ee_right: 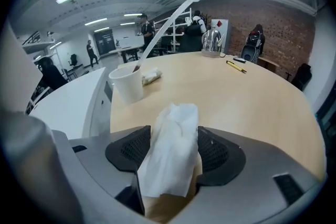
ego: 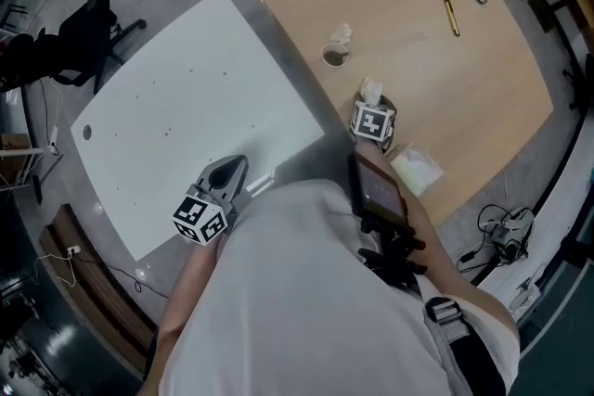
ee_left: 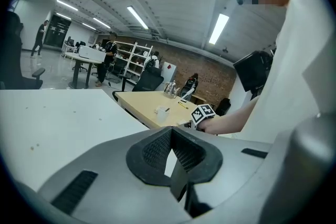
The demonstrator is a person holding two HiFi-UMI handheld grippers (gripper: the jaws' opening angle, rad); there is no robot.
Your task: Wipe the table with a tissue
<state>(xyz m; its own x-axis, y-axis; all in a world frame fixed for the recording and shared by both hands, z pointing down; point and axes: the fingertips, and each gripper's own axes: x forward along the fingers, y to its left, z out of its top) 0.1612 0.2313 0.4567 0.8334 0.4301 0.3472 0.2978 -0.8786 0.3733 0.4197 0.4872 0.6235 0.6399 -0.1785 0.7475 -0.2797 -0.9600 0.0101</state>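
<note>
The left gripper (ee_left: 170, 152) has its fingers clenched on nothing. The right gripper (ee_right: 170, 157) has released fingers, with the tissue (ee_right: 176, 123) standing loose between them over the wooden counter (ee_right: 252, 97). No wiping looks under way, and the stretch toward the cup (ee_right: 127, 84) probably remains.

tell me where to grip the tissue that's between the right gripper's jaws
Its bunched middle, I'd say, coming in slanting down along the line the gripper points. The tissue stands as a tall narrow crumple between the right gripper's open jaws, so closing them would pinch its two long flanks.
</note>
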